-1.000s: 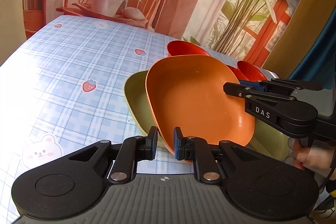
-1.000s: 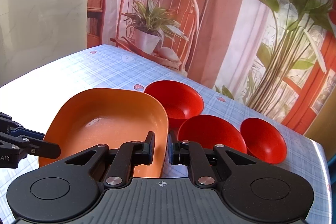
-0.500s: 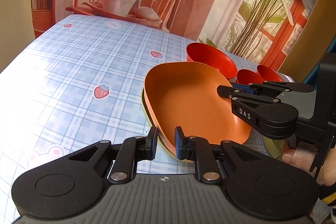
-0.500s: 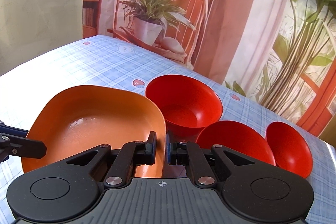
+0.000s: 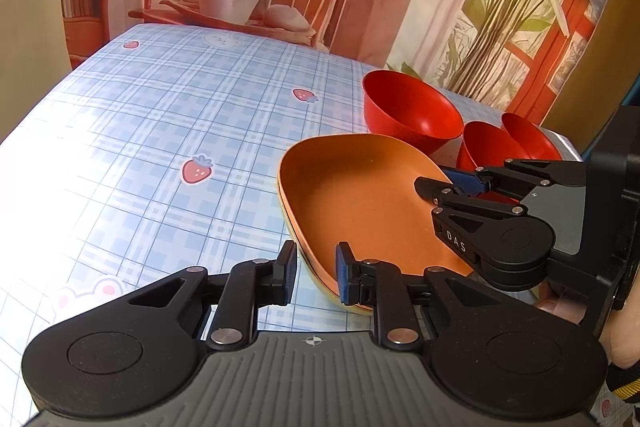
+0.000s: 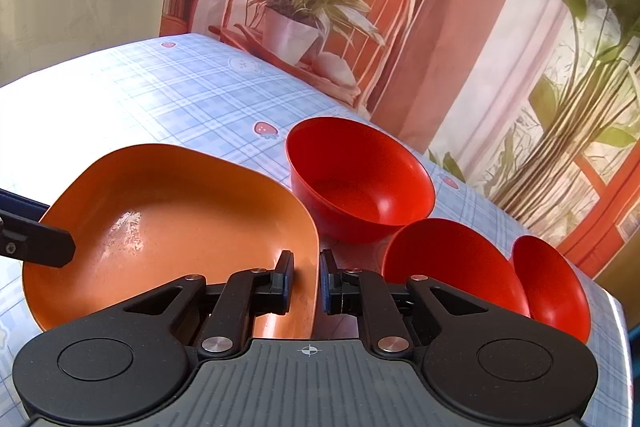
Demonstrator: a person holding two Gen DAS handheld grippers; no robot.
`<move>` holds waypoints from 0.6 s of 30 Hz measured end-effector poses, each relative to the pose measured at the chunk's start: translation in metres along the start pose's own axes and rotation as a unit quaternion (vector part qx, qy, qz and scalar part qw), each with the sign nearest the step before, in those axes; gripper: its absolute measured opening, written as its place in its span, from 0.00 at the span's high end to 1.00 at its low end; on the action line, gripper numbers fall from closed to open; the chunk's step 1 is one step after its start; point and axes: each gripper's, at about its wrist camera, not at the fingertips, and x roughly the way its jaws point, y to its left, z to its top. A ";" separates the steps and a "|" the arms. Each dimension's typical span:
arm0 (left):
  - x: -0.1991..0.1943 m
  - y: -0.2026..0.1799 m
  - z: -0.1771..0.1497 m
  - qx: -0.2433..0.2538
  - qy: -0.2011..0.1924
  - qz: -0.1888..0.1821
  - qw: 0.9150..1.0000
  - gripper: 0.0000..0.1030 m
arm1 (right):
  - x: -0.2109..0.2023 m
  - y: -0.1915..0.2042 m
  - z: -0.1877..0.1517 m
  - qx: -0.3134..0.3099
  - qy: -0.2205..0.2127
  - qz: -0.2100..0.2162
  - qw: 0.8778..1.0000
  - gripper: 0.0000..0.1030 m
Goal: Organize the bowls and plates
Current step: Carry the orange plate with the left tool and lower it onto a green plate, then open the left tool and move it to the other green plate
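Note:
An orange plate lies nested on a green plate whose yellow-green rim shows just under its near edge. My left gripper straddles the plate's near rim, jaws slightly apart. My right gripper straddles the plate's right rim with a small gap each side; it also shows in the left wrist view. The orange plate also shows in the right wrist view. Three red bowls stand to the right of the plate.
The table carries a blue plaid cloth with strawberry prints. A printed backdrop of a chair and plants hangs behind the far edge. The table's right edge lies just past the last bowl.
The orange plate came down from a tilt and now lies flat, nested on the green plate. Both grippers' jaws have opened slightly off its rim.

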 end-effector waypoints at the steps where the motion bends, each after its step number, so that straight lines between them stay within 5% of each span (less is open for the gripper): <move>1: -0.002 0.000 0.000 0.000 -0.002 0.004 1.000 0.79 | -0.002 -0.001 -0.001 0.006 -0.001 0.002 1.000 0.87; 9: -0.024 -0.003 0.007 -0.005 -0.031 0.022 0.999 0.78 | -0.040 -0.017 -0.014 0.050 -0.039 0.015 0.998 0.83; 18: -0.029 -0.045 0.004 0.007 -0.036 -0.009 0.999 0.78 | -0.087 -0.075 -0.054 0.107 -0.073 -0.014 0.991 0.83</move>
